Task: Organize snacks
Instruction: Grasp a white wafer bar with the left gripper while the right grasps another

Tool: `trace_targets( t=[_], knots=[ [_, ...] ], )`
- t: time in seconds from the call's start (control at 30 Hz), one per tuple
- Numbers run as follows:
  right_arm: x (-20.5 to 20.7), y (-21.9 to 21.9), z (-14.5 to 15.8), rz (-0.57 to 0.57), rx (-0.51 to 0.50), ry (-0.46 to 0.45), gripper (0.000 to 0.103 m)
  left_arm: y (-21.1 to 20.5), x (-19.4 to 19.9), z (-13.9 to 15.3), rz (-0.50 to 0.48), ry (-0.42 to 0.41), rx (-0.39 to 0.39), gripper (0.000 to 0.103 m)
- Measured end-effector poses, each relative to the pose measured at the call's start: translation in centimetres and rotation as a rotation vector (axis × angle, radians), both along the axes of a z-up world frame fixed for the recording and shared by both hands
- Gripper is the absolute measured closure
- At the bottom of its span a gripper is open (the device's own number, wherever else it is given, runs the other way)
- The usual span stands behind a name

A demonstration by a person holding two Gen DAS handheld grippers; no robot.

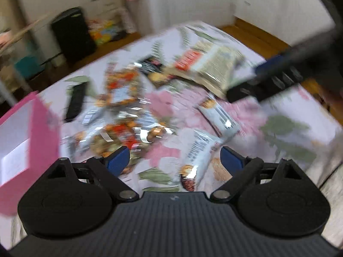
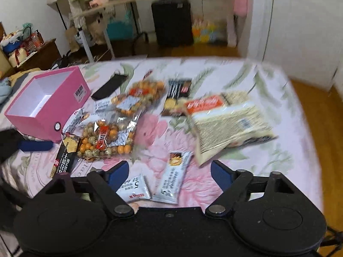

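Note:
Snacks lie scattered on a floral bedsheet (image 2: 268, 160). An open pink box (image 2: 42, 107) stands at the left, also in the left wrist view as the pink box (image 1: 21, 139). My right gripper (image 2: 169, 173) is open above a white bar packet (image 2: 173, 180) and a small white packet (image 2: 135, 189), its pads clear of both. My left gripper (image 1: 174, 160) is open over another white bar packet (image 1: 199, 156), not pressing it. Two clear bags of nuts (image 2: 103, 139) and a large bag with an orange label (image 2: 225, 120) lie further out. The left wrist view is blurred.
A black flat object (image 2: 109, 86) lies beside the pink box. A black snack bar (image 2: 64, 156) and a dark packet (image 2: 178, 94) lie among the bags. Beyond the bed are a black suitcase (image 2: 171, 21), a clothes rack (image 2: 85, 32) and wooden floor (image 2: 317, 111).

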State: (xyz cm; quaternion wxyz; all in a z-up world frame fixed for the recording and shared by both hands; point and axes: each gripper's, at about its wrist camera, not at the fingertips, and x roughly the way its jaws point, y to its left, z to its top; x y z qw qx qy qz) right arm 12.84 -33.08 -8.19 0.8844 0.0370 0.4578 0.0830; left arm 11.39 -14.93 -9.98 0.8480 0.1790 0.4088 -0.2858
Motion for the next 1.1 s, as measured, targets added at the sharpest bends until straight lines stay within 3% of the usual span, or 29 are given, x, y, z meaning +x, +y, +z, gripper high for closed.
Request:
trace_targets(
  t=[0.07,0.13,0.2,0.27,0.37,0.5,0.6,0.7,0.77,0.83,0.9,1.1],
  knots=[
    [0.8,-0.5,-2.2,-0.004,0.087,0.079,0.025,-1.1,0.4,-2.5,-0.082,0.007,0.043,0.011],
    [1.0,-1.6,-4.1,-0.052,0.211,0.128,0.028,-1.5,0.7,-4.5,-0.097,0.022,0.051,0.011],
    [1.3,-2.0,-5.6,-0.114,0.243,0.171,0.028,-1.6,0.9,-6.2,-0.094,0.04,0.045,0.011],
    [1.9,-2.0,-6.6,-0.142,0.245,0.196,0.028,-1.4,1.0,-7.2,-0.102,0.038,0.049,0.015],
    [2.8,-1.4,-7.2,-0.138,0.199,0.183,0.028,-0.6,1.3,-8.0,-0.107,0.068,0.015,0.034],
    [3.4,-1.5,-8.3,-0.136,0.135,0.216,0.05,-0.4,1.8,-7.8,-0.113,0.138,-0.033,0.062],
    [3.5,-1.8,-8.2,-0.126,0.166,0.22,0.059,-0.4,2.2,-7.8,-0.108,0.179,-0.054,0.064],
    [4.4,-1.2,-8.1,-0.111,0.139,0.194,0.054,-0.8,2.7,-8.0,-0.095,0.176,-0.083,0.061],
    [5.3,-0.4,-8.8,-0.088,0.113,0.223,0.053,-1.0,2.6,-8.1,-0.113,0.159,-0.065,0.062],
    [5.2,0.5,-9.1,-0.069,0.047,0.195,0.066,-0.9,2.1,-7.9,-0.126,0.145,-0.047,0.072],
    [4.7,1.2,-8.8,-0.031,0.001,0.172,0.07,-0.3,2.3,-7.8,-0.099,0.176,-0.055,0.074],
    [3.8,0.1,-8.1,-0.112,0.118,0.265,0.071,1.7,2.9,-7.1,-0.011,0.296,-0.117,0.075]
  ],
)
